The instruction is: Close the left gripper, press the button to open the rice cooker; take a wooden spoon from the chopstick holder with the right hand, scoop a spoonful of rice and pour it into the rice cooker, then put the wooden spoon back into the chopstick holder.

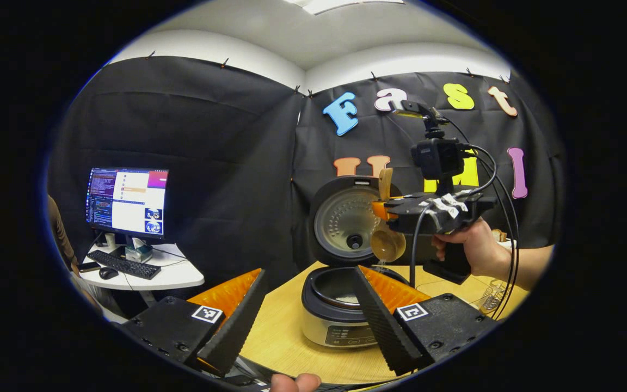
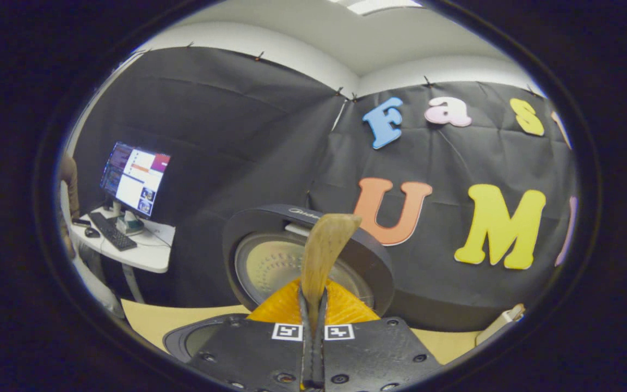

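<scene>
The rice cooker (image 1: 335,318) stands open on the wooden table, its lid (image 1: 346,220) raised upright behind the pot. My left gripper (image 1: 313,310) hovers in front of the cooker, open, with nothing between its fingers. Above the pot, a hand holds my right gripper (image 1: 383,209), shut on the wooden spoon (image 1: 388,245). The spoon is tipped with its bowl hanging down over the pot and its handle end up. In the right gripper view the spoon handle (image 2: 321,256) rises from the shut right gripper (image 2: 313,321), with the lid (image 2: 270,264) behind it and the pot rim (image 2: 183,337) below.
A wire holder (image 1: 490,296) sits on the table (image 1: 281,337) at the right, under the forearm. A white desk (image 1: 172,275) with a monitor (image 1: 127,201), keyboard (image 1: 123,265) and mouse stands to the left. A fingertip (image 1: 294,382) shows at the bottom edge.
</scene>
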The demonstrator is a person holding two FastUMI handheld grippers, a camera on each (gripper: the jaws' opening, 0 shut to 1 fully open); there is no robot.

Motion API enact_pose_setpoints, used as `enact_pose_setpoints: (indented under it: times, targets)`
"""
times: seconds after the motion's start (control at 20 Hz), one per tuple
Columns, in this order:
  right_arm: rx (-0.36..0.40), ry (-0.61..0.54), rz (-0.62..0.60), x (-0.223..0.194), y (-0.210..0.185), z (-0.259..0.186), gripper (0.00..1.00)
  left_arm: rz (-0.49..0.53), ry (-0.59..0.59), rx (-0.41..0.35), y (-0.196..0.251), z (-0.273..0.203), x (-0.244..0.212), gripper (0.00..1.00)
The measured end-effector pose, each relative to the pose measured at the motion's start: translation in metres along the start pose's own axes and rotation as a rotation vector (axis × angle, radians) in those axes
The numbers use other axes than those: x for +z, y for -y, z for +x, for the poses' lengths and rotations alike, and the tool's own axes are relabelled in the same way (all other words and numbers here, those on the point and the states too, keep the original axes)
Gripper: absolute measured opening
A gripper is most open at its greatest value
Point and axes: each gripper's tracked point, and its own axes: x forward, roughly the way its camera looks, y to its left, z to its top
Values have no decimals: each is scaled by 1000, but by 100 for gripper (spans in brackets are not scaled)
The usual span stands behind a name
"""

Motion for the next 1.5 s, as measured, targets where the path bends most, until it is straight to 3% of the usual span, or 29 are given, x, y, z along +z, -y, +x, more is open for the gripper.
enact_pose_setpoints:
  times: [0.05,0.1,0.35,0.7,1.0,1.2,1.5]
  targets:
    - [2,5,-17,1,-3,-2,0,2,0,3,-1,0,0,94]
    - [8,7,-23,1,-6,-2,0,4,-1,6,-3,1,-1,100]
    - [36,0,12,2,-9,-8,0,-9,5,3,-2,-1,1,100]
    - [52,-28,215,8,17,-37,0,-34,16,-25,8,-2,5,100]
    - [45,-10,361,24,49,-81,0,3,23,-52,23,-4,8,100]
    - [-22,-7,417,19,94,-119,0,9,27,-84,37,-5,9,100]
    - [-215,-12,486,-25,188,-176,0,31,30,-107,49,-4,9,100]
